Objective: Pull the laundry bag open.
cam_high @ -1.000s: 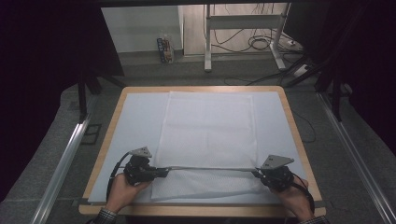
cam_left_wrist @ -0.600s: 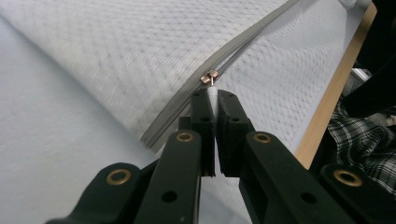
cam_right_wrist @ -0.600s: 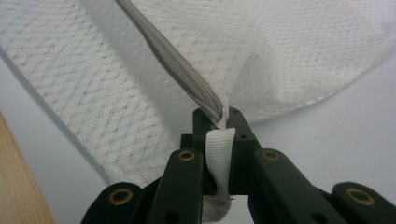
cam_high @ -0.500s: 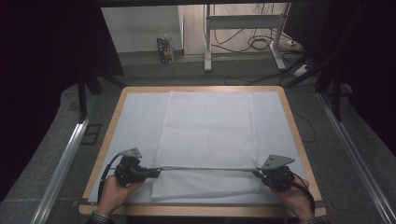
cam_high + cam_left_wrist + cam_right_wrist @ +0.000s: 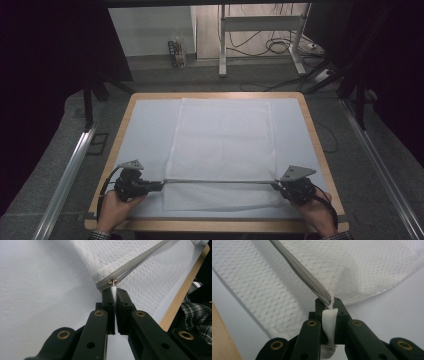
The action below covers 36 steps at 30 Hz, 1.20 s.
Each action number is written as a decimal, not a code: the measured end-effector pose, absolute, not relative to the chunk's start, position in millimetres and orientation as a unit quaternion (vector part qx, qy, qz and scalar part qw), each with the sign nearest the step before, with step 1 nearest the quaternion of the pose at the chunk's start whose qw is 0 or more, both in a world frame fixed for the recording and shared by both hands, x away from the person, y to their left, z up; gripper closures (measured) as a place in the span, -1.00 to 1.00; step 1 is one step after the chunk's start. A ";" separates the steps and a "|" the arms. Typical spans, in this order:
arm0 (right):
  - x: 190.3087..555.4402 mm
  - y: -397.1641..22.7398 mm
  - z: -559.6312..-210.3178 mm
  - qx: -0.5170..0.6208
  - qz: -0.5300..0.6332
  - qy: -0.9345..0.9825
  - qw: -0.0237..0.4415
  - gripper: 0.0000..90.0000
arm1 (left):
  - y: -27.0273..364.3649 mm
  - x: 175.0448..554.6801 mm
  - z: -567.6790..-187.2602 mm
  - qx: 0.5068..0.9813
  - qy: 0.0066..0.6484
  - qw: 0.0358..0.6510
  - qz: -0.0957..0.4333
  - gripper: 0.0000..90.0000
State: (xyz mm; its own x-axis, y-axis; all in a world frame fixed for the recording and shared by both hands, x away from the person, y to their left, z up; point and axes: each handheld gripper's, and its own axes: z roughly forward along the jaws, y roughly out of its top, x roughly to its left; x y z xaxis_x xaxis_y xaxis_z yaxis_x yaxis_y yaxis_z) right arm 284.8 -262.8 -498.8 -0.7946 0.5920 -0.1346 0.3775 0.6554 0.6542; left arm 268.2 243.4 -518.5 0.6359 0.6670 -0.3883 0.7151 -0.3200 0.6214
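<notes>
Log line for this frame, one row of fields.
left gripper: shut on zipper pull | right gripper: shut on white loop | mesh bag: flat, zipper taut

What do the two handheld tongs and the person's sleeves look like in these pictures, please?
Both tongs, left and right, are black, each topped by a grey three-cornered plate. Seen close, the jaws are matte black links with brass-coloured rivets and small round holes. A black cable loops from the left one. The cuff and a sleeve are plaid.

gripper (image 5: 329,307) clamps the white loop (image 5: 329,322) at the mesh bag's (image 5: 287,285) zipper (image 5: 307,277) end.
</notes>
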 end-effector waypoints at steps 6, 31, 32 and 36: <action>284.8 -262.1 -499.4 0.274 0.313 0.894 0.165 0.88 | 244.0 270.7 -521.6 0.816 0.433 0.381 -0.027 0.94; 268.1 -293.5 -504.7 0.301 0.291 0.899 0.130 0.10 | 232.0 265.2 -527.9 0.842 0.428 0.329 0.001 0.92; 267.9 -295.8 -504.4 0.302 0.298 0.897 0.127 0.10 | 231.7 264.7 -528.2 0.842 0.428 0.329 0.004 0.92; 268.4 -297.9 -502.5 0.304 0.314 0.890 0.130 -0.02 | 228.3 263.6 -527.2 0.844 0.423 0.330 0.022 0.88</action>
